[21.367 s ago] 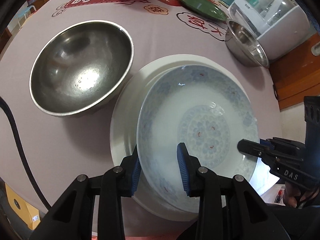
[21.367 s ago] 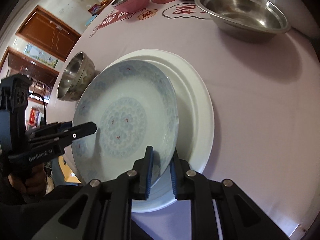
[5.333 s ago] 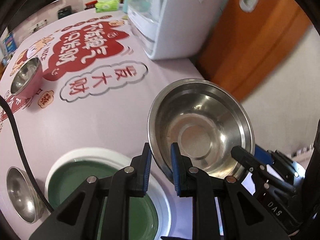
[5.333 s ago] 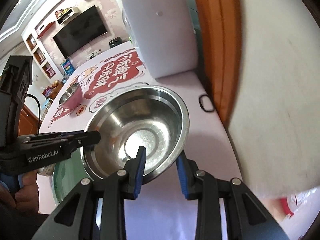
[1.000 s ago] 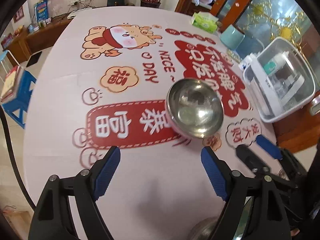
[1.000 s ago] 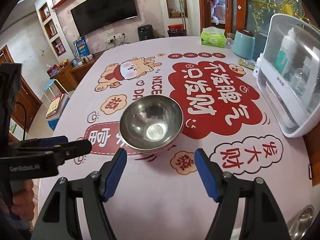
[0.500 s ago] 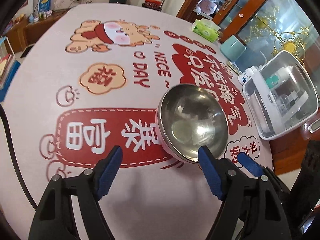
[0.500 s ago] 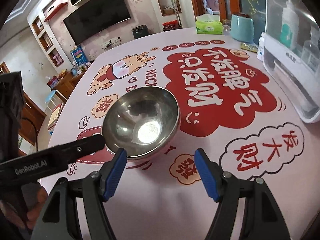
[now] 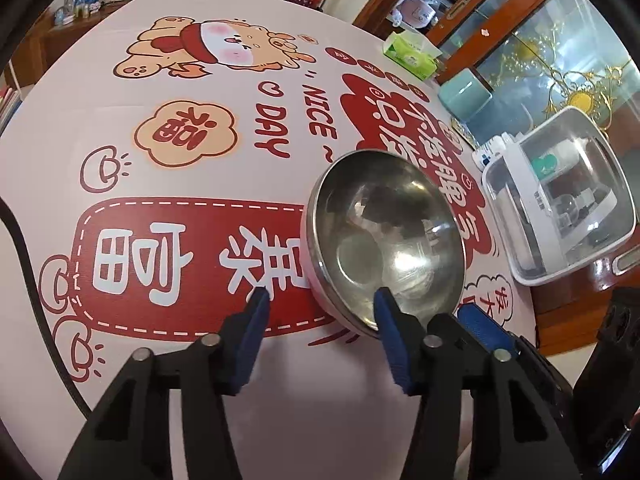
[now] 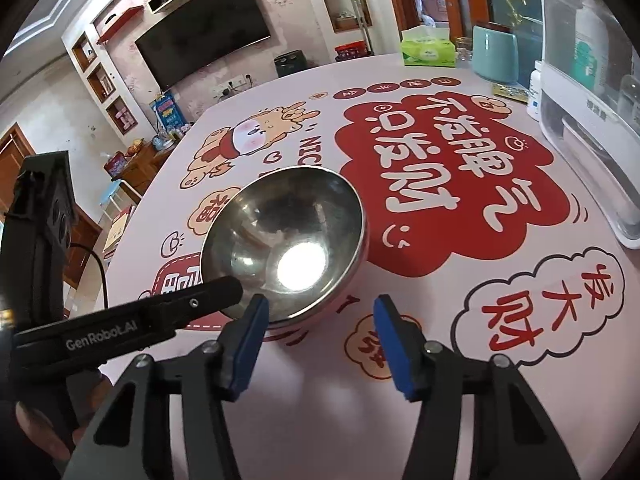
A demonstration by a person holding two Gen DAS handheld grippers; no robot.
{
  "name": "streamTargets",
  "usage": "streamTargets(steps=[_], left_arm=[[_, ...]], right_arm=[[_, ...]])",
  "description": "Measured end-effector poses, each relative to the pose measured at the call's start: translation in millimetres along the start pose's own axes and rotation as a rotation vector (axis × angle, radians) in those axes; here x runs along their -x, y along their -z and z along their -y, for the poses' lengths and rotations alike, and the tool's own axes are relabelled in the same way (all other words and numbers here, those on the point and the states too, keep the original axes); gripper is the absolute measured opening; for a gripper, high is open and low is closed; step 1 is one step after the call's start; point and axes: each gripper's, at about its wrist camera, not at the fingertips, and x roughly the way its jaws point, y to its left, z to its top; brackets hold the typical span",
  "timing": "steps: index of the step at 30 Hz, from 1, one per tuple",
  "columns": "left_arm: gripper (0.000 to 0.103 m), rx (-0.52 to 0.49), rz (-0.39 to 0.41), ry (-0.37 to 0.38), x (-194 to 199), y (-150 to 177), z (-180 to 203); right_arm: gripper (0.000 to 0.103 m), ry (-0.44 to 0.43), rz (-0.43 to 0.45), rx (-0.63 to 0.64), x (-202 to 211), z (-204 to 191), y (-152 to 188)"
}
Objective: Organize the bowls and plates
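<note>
Where two grippers meet, one steel bowl (image 9: 386, 236) (upright)

Plenty of bare tablecloth (image 9: 132, 184) from 9 to 12 o'clock of the steel bowl (image 9: 384, 236), easy to pass there. At 3 o'clock a white storage box (image 9: 560, 208) blocks things, with a teal canister (image 9: 464, 100) and tissue pack (image 9: 412, 56) around 1 o'clock.

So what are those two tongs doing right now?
Left tongs: open, closing around the round steel bowl's near rim.
Right tongs: open, closing, holding nothing.
</note>
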Motion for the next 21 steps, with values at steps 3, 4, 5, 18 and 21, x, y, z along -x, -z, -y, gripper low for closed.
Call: streamTargets(steps=[3,4,5,18,21], left_arm=[[0.040,-0.004,-0.010,-0.001,-1.1,1.1,0.6],[0.038,-0.001,-0.011,0.001,-1.5,1.5,0.6],[0.037,0.003,-0.011,0.005,-1.5,2.0,0.4],[0.019,-0.025,-0.018,-0.016,-0.3,7.4,2.7],[0.019,-0.029,-0.018,-0.022,2.8,10.0,2.8]], right_arm=[[0.038,-0.003,-0.011,-0.004,-2.1,-1.4,0.8],[0.035,-0.003,-0.011,-0.005,-2.1,-1.8,1.0],[0.034,-0.003,-0.012,-0.006,-2.4,-1.4,1.0],[0.021,-0.001,-0.036,-0.036,-2.0,1.7,1.9],[0.021,-0.006,-0.043,-0.041,-1.8,0.7,2.8]])
